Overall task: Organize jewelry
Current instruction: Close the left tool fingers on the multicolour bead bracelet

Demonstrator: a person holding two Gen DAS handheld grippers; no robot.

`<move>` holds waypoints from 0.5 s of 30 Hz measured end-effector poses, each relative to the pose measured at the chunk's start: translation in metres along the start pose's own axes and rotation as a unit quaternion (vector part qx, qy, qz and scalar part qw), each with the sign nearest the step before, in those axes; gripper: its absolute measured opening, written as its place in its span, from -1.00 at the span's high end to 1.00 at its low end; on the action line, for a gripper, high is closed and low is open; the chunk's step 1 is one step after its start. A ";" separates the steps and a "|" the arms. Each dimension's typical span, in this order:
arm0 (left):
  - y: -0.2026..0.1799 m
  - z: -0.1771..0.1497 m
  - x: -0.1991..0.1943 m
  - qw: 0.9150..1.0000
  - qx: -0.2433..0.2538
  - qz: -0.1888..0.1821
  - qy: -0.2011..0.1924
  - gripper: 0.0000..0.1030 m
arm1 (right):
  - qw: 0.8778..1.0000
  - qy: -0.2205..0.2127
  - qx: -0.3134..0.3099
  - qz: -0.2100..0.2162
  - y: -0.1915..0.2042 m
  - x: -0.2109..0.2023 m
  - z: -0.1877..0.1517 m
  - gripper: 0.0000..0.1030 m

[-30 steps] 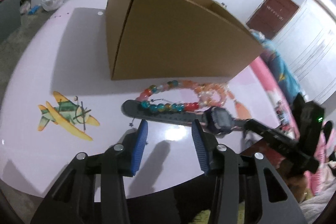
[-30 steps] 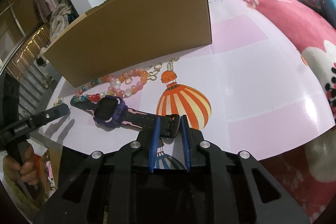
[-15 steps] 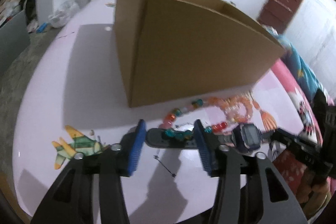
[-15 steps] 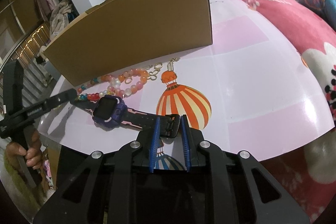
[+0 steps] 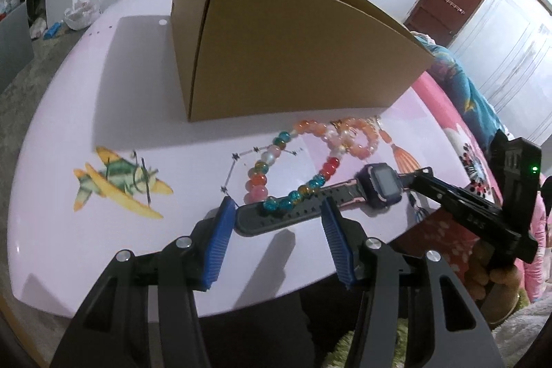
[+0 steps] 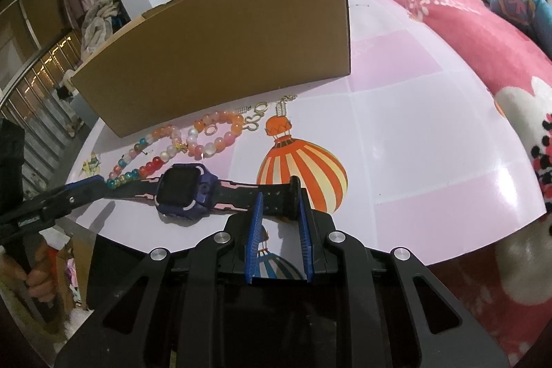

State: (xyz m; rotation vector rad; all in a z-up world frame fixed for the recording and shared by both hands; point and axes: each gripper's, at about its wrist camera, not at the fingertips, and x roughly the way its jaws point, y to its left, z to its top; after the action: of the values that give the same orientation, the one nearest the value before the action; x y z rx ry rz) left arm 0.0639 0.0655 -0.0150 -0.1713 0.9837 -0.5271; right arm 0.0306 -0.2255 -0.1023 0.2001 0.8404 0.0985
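The right gripper has its jaws pinching one strap end of the smartwatch, blue pads pressed against the black band on either side. The left gripper has its jaws spread wide, one pad at each side of the watch's other strap end, neither pad pressing on it. A hand grips the left tool's handle at the table's near edge.

The smartwatch lies flat on the table, its purple case between the two grippers and its band stretched out straight. Across the strap end nearest the left gripper runs a beaded bracelet of teal, red, pink and orange beads, a few teal beads resting on the band; its loop goes on from the watch toward the cardboard box. Just beyond the watch, between it and the box, sit small metal clasps and springs. The box stands upright and open-topped, farther from the watch than the beads are. A printed hot-air balloon lies beside the watch's pinched end, a printed plane off past its free end.
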 end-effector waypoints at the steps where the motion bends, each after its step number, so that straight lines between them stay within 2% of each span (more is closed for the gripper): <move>1: 0.000 -0.001 -0.001 1.000 -0.001 -0.004 -0.002 0.03 | 1.000 0.000 -0.001 -0.001 0.000 0.000 0.000 0.64; 8: 0.003 0.006 -0.003 1.000 -0.012 -0.001 -0.004 0.03 | 1.000 0.003 -0.003 -0.002 -0.001 -0.001 0.001 0.64; 15: 0.001 0.022 0.001 0.999 -0.012 0.028 -0.012 0.03 | 1.000 -0.017 0.005 -0.002 -0.007 -0.018 0.007 0.63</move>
State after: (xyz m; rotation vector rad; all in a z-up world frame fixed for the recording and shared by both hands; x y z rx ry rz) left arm 0.0831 0.0638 -0.0037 -0.1710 0.9697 -0.4611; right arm 0.0238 -0.2367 -0.0863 0.2097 0.8067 0.0863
